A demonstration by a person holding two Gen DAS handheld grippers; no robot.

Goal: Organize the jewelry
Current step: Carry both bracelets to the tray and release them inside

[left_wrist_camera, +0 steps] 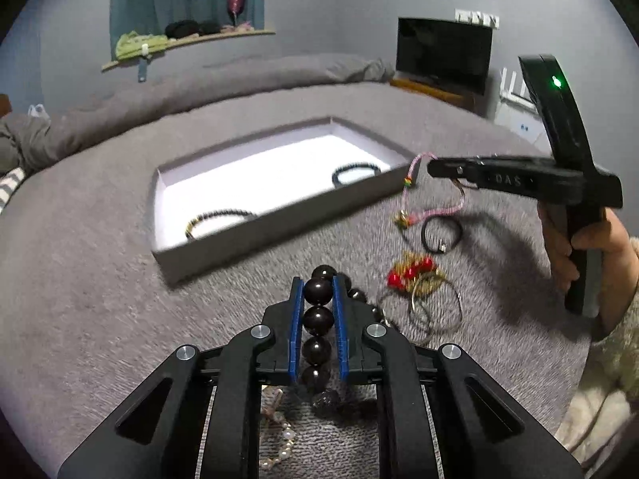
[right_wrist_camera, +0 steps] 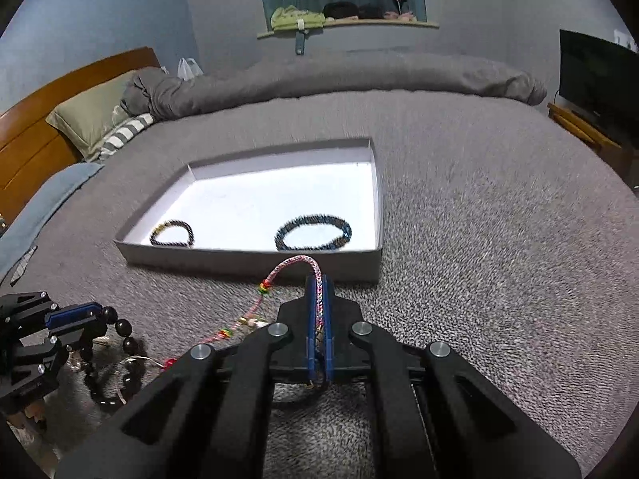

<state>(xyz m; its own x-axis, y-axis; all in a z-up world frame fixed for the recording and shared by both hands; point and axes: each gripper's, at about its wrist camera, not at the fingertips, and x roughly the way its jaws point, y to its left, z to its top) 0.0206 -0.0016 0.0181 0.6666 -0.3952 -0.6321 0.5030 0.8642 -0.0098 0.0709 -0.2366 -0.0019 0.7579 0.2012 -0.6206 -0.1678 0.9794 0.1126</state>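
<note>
grey bed (right_wrist_camera: 479,219) | left hand-held gripper (left_wrist_camera: 318,291) low, clamps dark beads (left_wrist_camera: 317,319) | right hand-held gripper (right_wrist_camera: 317,291) raised, pinches pink cord (right_wrist_camera: 295,261)

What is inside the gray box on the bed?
The gray box holds two bracelets: a dark beaded bracelet and a blue-black bracelet. In the left wrist view its near wall covers part of each.
</note>
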